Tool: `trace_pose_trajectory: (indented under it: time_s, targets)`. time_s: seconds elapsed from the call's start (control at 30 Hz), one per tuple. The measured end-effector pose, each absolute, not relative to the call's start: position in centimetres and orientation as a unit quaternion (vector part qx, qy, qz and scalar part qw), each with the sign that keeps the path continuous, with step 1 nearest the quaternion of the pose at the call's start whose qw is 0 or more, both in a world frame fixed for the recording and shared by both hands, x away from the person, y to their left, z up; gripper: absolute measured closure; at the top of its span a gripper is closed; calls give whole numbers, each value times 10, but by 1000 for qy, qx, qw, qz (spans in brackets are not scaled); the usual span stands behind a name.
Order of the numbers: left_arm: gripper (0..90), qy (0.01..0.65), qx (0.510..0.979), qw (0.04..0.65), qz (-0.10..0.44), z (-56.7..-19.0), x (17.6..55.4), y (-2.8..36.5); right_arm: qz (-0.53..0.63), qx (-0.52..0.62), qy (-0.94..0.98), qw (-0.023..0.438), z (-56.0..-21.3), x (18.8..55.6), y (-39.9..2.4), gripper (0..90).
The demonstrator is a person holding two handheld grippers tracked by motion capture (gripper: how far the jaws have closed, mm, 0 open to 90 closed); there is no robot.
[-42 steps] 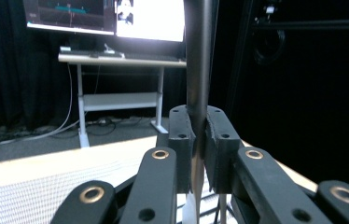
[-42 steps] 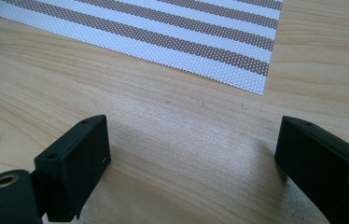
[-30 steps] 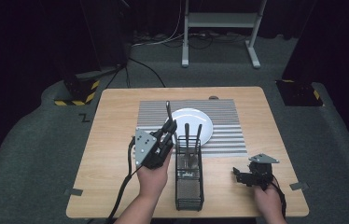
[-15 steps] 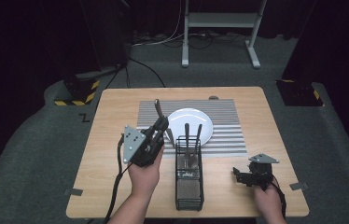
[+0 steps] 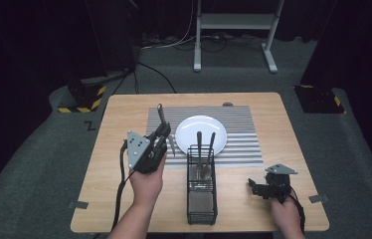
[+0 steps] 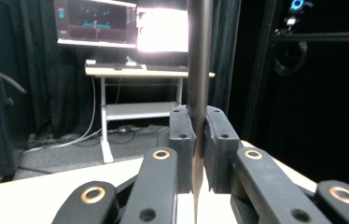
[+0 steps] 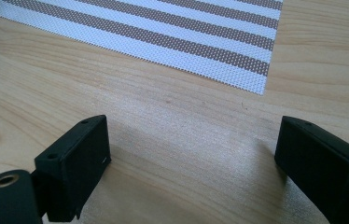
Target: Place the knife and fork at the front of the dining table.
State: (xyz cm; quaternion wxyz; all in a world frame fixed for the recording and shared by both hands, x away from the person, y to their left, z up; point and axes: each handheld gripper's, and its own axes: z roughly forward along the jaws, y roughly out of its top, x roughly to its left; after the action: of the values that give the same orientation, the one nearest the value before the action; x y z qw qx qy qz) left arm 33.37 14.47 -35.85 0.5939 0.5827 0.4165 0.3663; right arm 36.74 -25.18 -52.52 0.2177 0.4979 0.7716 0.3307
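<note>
My left gripper (image 5: 162, 132) is held above the table to the left of the white plate (image 5: 201, 128), shut on a knife (image 5: 161, 115). The knife's dark handle sticks up past the jaws and its blade tip (image 5: 172, 148) hangs below. In the left gripper view the knife (image 6: 199, 70) stands upright, pinched in my left gripper (image 6: 197, 135). A black wire caddy (image 5: 202, 191) stands in front of the plate with two dark-handled utensils (image 5: 204, 144) upright in it. My right gripper (image 5: 254, 188) rests low at the table's front right, open; nothing lies inside my right gripper (image 7: 191, 154).
A striped placemat (image 5: 243, 144) lies under the plate, and its corner (image 7: 252, 74) is just ahead of the right jaws. Beyond the table are a metal stand (image 5: 233, 30), cables on the floor and a hazard-striped block (image 5: 82, 102).
The left hand has carried the knife leftward, from beside the caddy to the left of the plate. The right hand has stayed put.
</note>
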Motion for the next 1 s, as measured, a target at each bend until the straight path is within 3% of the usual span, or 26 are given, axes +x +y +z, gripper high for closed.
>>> trace_pose_trajectory:
  time_s: [0.37, 1.0]
  targets:
    - [826, 440, 598, 558, 370, -380, 353, 154, 329, 495, 774, 217, -525, 368, -251, 100]
    - [827, 479, 587, 545, 360, -409, 378, 165, 328, 498, 772, 220, -525, 369, -250, 97]
